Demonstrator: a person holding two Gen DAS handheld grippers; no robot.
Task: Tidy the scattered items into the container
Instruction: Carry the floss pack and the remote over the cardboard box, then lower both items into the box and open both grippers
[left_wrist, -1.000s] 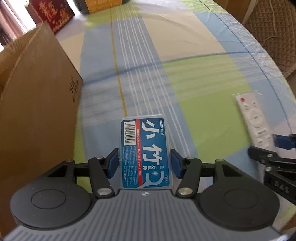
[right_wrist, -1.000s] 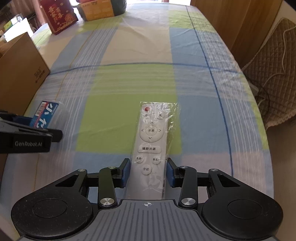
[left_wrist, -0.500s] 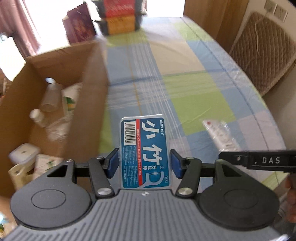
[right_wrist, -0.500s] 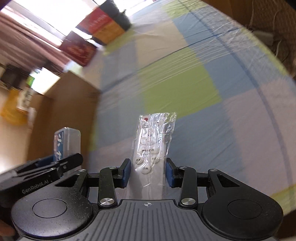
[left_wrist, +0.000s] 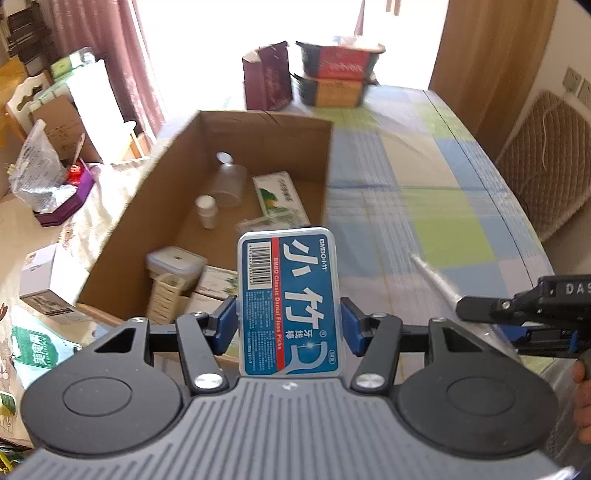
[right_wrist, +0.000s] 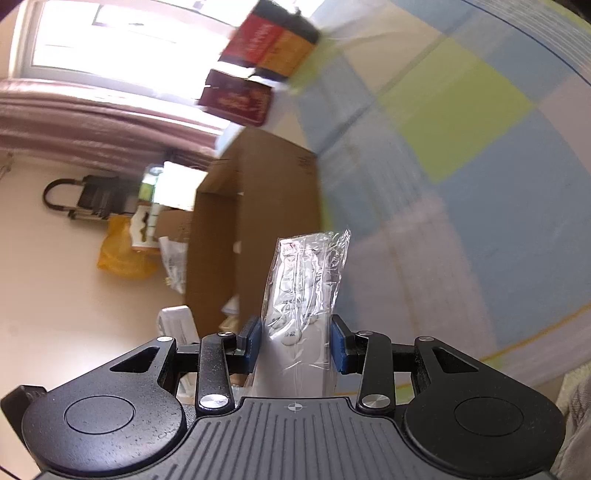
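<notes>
**Two last items held above the table, box already part-filled**

The left gripper (left_wrist: 288, 326) has its blue pads pressed against both long edges of a blue dental floss pick case (left_wrist: 287, 301), which it holds up in the air near the box's near right corner. The right gripper (right_wrist: 294, 345) is closed around the lower part of a white remote control (right_wrist: 301, 295) sealed in a clear plastic sleeve; its pads touch the sleeve on both sides, and the remote points toward the brown wall of the cardboard box (right_wrist: 255, 229). Neither item rests on the checked tablecloth (left_wrist: 424, 206).

The work looks well advanced. The open cardboard box, standing at the left edge of the table, already holds several things: one clear plastic cup (left_wrist: 229, 181) lying on its side, one small white bottle (left_wrist: 206, 211) upright, one green-and-white carton (left_wrist: 280, 199) by the right wall, one clear lidded container (left_wrist: 176, 263) near the front, and a cream ribbed object beside it. More green packaging lies under these, but it is too overlapped to count. The stretch of tablecloth in view carries no further loose items, so what appears to be left is to carry both held items over the rim and let them go inside.

Counted: two grippers, two items in hand, one box, and at least five items inside it. At the table's far end stand one dark red gift bag (left_wrist: 266, 79) and two stacked trays (left_wrist: 338, 72); these seem apart from the scatter.
</notes>
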